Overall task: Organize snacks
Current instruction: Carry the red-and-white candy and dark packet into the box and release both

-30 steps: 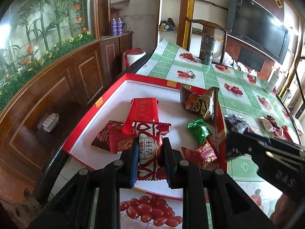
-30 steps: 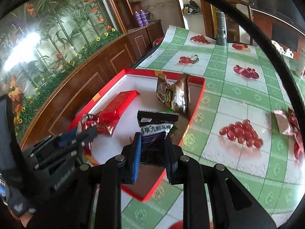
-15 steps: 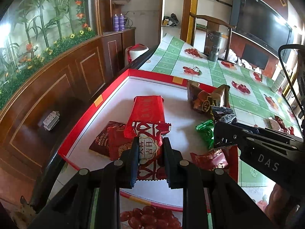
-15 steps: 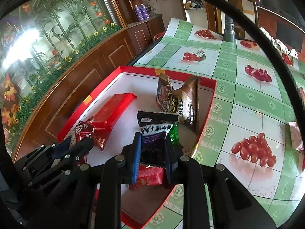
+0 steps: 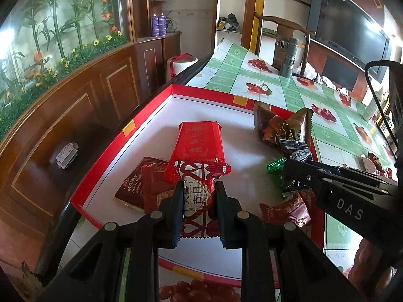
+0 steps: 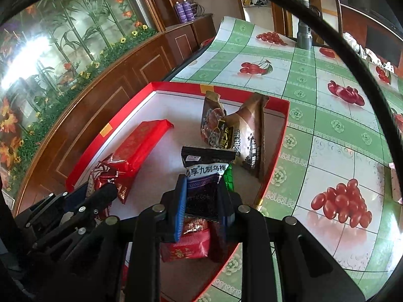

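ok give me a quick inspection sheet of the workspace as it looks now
Surface: table under a green checked cloth with cherry prints.
Job's things: red box with white floor, holding a long red packet, brown pouch, green candy, dark red wrappers.
Clutter: grey flashlight standing at the far edge; a few wrappers on the cloth outside the box.
Grippers: left hand-held gripper shut on a red-and-white packet; right hand-held gripper shut on a black plum packet, both over the box.
Cables: black cable looping at right.
Surroundings: wood panelling, flower mural, TV, wooden chair.
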The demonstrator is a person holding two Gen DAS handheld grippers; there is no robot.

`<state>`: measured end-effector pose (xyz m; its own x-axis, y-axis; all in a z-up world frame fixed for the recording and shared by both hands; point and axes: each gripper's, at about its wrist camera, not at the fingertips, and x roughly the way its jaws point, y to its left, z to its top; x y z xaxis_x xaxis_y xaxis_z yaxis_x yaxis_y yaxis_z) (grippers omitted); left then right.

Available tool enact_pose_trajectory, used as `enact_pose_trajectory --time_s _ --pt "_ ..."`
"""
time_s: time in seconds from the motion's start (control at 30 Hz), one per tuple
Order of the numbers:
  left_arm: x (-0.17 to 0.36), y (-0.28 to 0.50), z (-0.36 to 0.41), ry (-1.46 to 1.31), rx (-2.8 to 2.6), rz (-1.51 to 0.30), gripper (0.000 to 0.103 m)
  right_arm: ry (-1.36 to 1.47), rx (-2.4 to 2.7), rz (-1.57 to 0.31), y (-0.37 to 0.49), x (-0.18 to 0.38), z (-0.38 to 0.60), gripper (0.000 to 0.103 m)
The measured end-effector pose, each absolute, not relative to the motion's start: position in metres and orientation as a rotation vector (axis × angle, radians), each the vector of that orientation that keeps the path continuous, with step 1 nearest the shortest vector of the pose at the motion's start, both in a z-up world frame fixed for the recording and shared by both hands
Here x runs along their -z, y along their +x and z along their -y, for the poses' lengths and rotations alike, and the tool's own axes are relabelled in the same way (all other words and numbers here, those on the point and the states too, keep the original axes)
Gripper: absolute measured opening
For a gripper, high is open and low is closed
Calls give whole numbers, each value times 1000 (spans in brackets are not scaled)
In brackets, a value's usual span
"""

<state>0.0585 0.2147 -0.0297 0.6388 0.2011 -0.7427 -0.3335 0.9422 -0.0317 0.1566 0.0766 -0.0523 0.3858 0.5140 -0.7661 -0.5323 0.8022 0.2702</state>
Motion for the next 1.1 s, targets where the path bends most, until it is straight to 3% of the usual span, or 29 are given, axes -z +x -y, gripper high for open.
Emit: enact_pose_trajectory --time_s 1.1 --pt "34 69 -217 -176 -304 -839 25 -33 -647 -986 184 56 -83 26"
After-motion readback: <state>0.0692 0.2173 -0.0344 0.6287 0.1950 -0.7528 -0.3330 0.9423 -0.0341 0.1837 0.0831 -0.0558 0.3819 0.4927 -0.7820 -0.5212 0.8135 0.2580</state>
